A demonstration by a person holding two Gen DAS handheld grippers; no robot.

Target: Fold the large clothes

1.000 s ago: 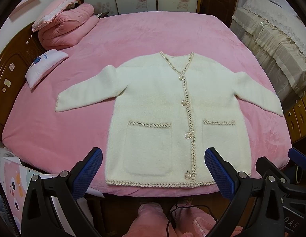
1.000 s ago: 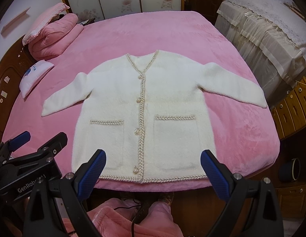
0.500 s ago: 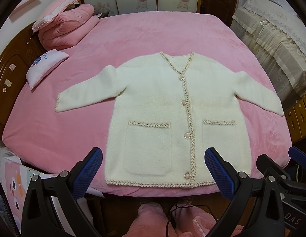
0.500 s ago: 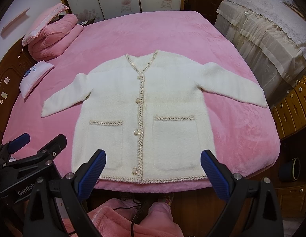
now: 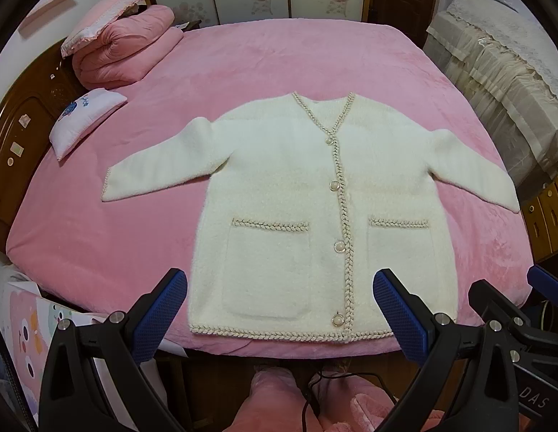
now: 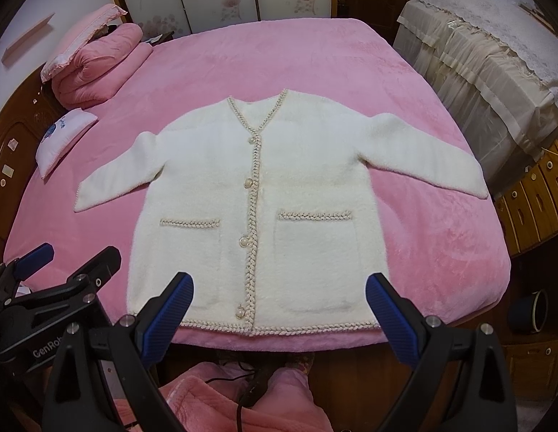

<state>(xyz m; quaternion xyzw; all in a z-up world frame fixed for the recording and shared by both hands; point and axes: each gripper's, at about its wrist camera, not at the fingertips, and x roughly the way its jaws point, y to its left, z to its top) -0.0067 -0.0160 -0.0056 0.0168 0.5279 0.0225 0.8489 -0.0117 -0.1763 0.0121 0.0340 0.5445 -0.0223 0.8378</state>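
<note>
- You are at the very start: the cream cardigan [image 5: 315, 208] lies spread flat and face up on the pink bed cover [image 5: 242, 64], nothing folded yet.
- Your left gripper [image 5: 280, 309] hangs just short of the cardigan's hem, jaws spread wide, holding nothing.
- Your right gripper [image 6: 279, 309] hovers beside it, also short of the hem, released and empty.
- The next move, as I judge it, calls for you to reach past the hem to a sleeve and bring it across the cardigan's chest.
- The left sleeve [image 5: 160, 172] stretches out sideways from the cardigan's body; the right sleeve [image 6: 430, 154] slants out on the other side, toward the bed's edge.
- The cardigan is buttoned shut, with braided trim along its neckline, front, hem and two patch pockets.
- Its fabric looks thick and fluffy, so pinch it deep; a shallow nip may slip off.
- A small white pillow [image 5: 84, 122] lies well clear of the left sleeve.
</note>
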